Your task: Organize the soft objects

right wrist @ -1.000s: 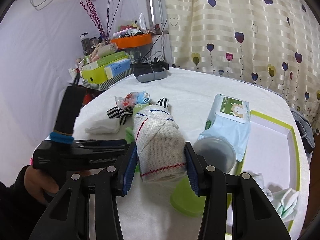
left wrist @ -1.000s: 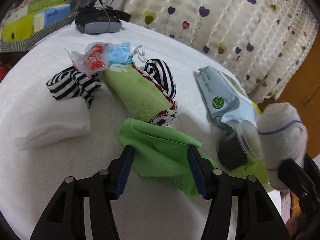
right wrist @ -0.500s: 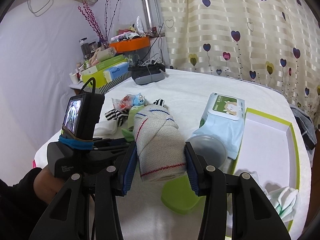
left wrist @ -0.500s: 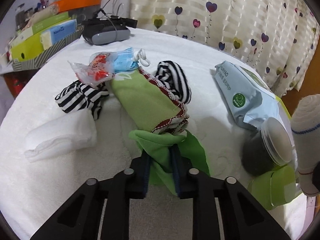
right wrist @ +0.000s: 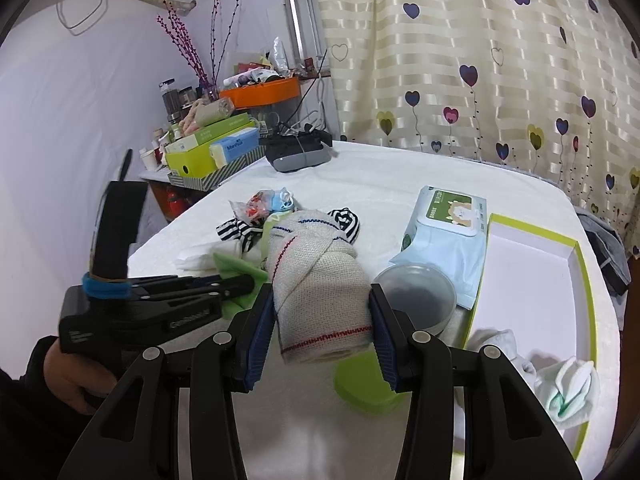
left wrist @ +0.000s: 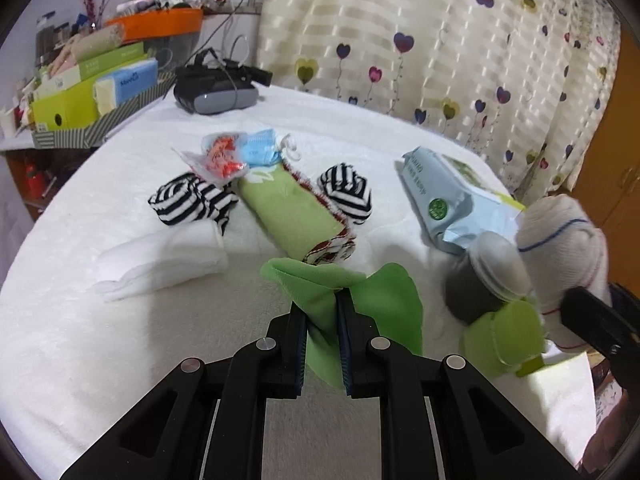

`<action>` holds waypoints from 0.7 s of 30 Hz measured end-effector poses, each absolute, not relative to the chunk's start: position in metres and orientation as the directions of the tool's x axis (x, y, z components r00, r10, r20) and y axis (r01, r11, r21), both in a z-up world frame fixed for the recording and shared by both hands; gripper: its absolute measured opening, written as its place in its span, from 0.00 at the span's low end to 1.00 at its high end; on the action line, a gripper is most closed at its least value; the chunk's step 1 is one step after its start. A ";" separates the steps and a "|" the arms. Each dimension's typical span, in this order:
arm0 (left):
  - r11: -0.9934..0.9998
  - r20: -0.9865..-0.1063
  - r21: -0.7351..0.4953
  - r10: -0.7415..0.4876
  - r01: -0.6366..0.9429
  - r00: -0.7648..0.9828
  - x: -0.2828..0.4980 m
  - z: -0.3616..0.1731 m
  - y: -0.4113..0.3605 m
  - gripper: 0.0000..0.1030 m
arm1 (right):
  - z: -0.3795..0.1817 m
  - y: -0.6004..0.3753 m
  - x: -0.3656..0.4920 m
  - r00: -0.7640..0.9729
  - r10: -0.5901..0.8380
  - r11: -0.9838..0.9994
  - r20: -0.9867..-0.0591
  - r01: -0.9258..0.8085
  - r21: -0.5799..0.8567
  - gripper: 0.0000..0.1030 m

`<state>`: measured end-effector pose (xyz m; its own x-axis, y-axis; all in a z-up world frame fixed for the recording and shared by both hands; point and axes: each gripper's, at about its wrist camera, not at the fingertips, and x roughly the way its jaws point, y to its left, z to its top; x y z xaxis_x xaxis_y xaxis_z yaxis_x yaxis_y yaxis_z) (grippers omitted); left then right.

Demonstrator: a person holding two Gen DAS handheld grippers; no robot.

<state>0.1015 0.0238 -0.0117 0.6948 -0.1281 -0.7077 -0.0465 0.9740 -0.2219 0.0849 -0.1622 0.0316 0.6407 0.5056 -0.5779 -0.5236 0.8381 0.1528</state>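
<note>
Green fleece cloth (left wrist: 320, 300) bunches into soft folds between the blue ribbed pads of my left gripper (left wrist: 322, 322), whose jaws have just been closing and now pinch it above the fuzzy white table (left wrist: 80, 340). My right gripper (right wrist: 320, 334) clamps a woven, cylindrical bandage roll (right wrist: 320, 292) with red stitching, beside the round grey-lidded jar (right wrist: 416, 292).

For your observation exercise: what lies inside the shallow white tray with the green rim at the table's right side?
The green-rimmed tray holds folded white cloths, one with mint-green edging, at its near end. The rest shows bare white floor. The right gripper hides part of the near corner.
</note>
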 end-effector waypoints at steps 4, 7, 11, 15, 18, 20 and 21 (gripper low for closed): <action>0.973 -0.684 -0.228 -0.141 -0.025 0.716 0.093 0.000 0.020 0.13 | 0.035 -0.163 0.079 0.653 0.497 0.845 -0.572 -0.515 0.146 0.45; 0.973 -0.664 -0.231 -0.155 -0.004 0.731 0.086 0.010 0.017 0.13 | 0.036 -0.166 0.075 0.662 0.488 0.852 -0.569 -0.504 0.143 0.45; 0.972 -0.639 -0.232 -0.176 0.031 0.749 0.076 0.021 0.009 0.13 | 0.038 -0.169 0.069 0.676 0.469 0.864 -0.568 -0.484 0.138 0.45; 0.971 -0.624 -0.231 -0.192 0.056 0.757 0.071 0.030 0.002 0.13 | 0.041 -0.175 0.064 0.689 0.459 0.872 -0.561 -0.470 0.136 0.45; 0.971 -0.614 -0.226 -0.199 0.072 0.764 0.066 0.036 -0.004 0.13 | 0.044 -0.180 0.060 0.699 0.452 0.877 -0.554 -0.460 0.136 0.45; 0.971 -0.608 -0.224 -0.206 0.083 0.767 0.064 0.040 -0.008 0.13 | 0.045 -0.183 0.058 0.704 0.448 0.881 -0.551 -0.453 0.137 0.45; 0.971 -0.605 -0.223 -0.209 0.088 0.768 0.063 0.041 -0.010 0.13 | 0.046 -0.185 0.058 0.706 0.446 0.882 -0.550 -0.450 0.137 0.45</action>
<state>0.0628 -0.0097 0.0412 0.7681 -0.2086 -0.6054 0.0879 0.9709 -0.2229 0.0578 -0.1849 0.0456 0.7064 0.4458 -0.5498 -0.4500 0.8824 0.1373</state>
